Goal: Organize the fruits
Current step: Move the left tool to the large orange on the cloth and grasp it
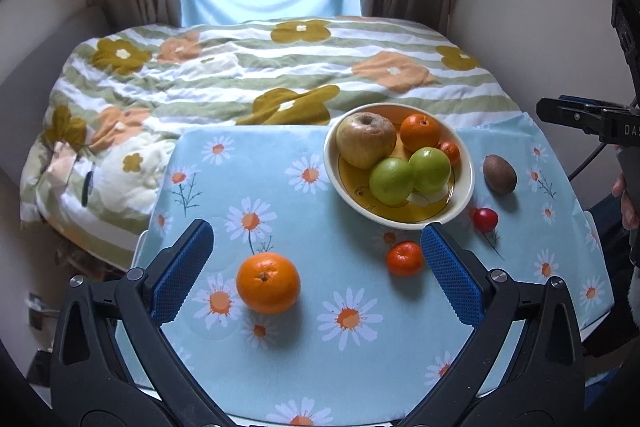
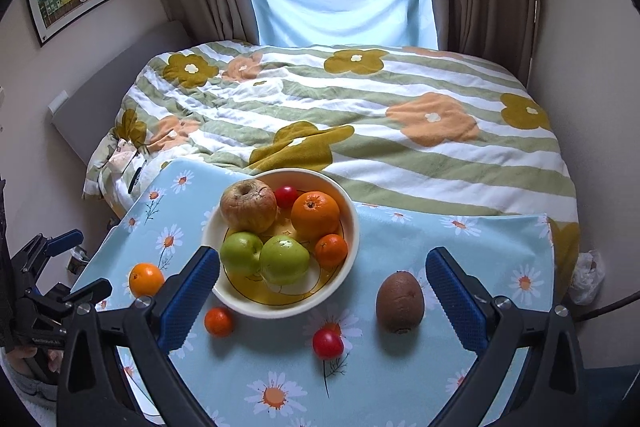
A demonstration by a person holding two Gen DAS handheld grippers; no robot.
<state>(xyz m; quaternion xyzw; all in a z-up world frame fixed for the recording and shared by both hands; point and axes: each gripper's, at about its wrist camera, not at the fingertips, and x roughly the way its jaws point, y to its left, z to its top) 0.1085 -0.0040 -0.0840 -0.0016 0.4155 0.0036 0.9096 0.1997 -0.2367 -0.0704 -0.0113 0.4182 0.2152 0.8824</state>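
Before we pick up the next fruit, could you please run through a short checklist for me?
1. Right gripper jaws open, nothing between pads: ok.
2. Left gripper jaws open, nothing held: ok.
3. Loose fruit all in the bowl: not ok; the kiwi, cherry tomato, small mandarin and orange lie on the tablecloth.
4. Kiwi clear of neighbours: ok.
5. Room left in the bowl: cannot tell.

The round cream glazed bowl (image 2: 352, 255) looks glossy; the pale-blue daisy-print tablecloth (image 2: 400, 379) has a smooth sheen; at five o'clock of the bowl, the brown oval kiwi (image 2: 400, 301) is matt and fuzzy.
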